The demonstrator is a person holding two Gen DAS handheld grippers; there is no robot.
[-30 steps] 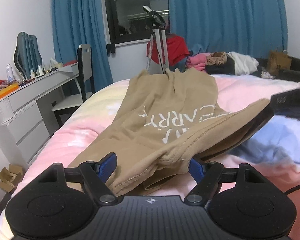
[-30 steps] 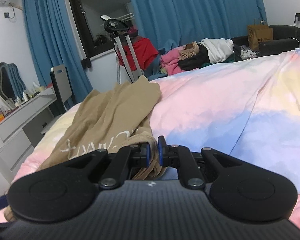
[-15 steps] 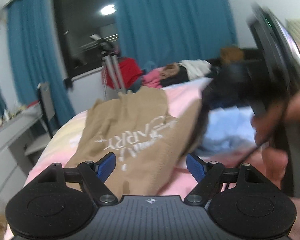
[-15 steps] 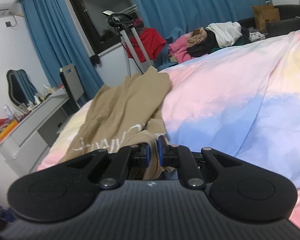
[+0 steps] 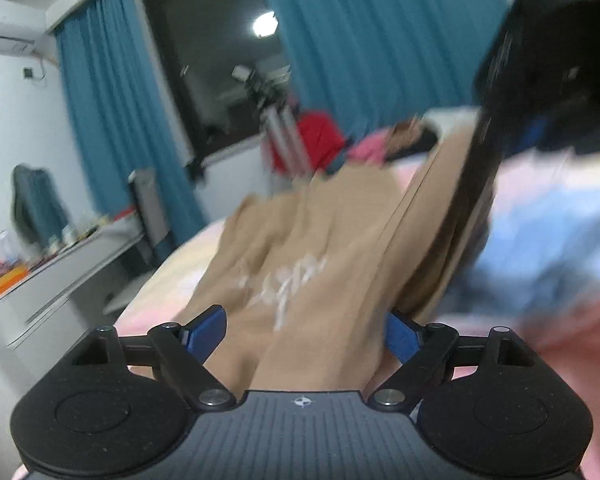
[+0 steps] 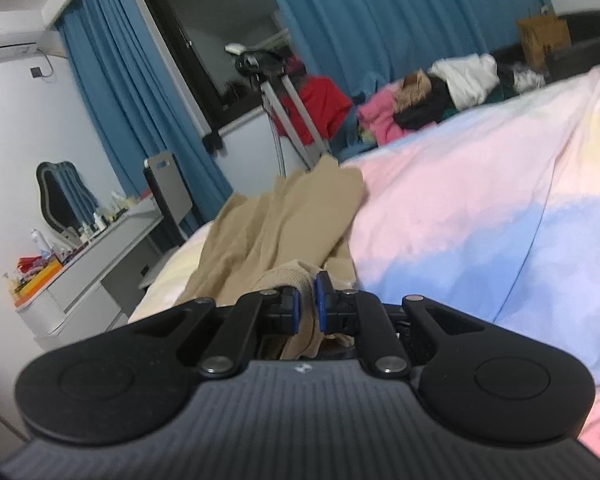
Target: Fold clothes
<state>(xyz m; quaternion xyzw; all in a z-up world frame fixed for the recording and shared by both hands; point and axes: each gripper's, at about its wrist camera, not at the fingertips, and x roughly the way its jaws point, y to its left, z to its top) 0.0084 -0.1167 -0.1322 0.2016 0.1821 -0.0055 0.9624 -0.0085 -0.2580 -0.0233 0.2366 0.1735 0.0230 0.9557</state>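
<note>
A tan garment (image 5: 300, 248) with white lettering lies along the left side of the bed (image 5: 548, 240). My left gripper (image 5: 304, 334) is low over its near end, and its jaws are opening. The cloth lies between the blue pads (image 5: 204, 332) without being pressed. This view is blurred by motion. At the upper right, the black body of the right gripper (image 5: 560, 60) holds one edge of the garment up. In the right wrist view, my right gripper (image 6: 308, 304) is shut on a bunched fold of the tan garment (image 6: 284, 224).
The bed's pastel pink, blue and yellow sheet (image 6: 480, 208) stretches to the right. A white dresser (image 6: 100, 264) with bottles and a chair (image 6: 168, 188) stand left of the bed. A tripod (image 6: 284, 108) and a pile of clothes (image 6: 440, 92) are beyond its far end.
The left gripper has dropped closer over the garment and its jaws have spread wider. The right gripper now looms higher in the left view, lifting the cloth's edge. Its grip is unchanged.
</note>
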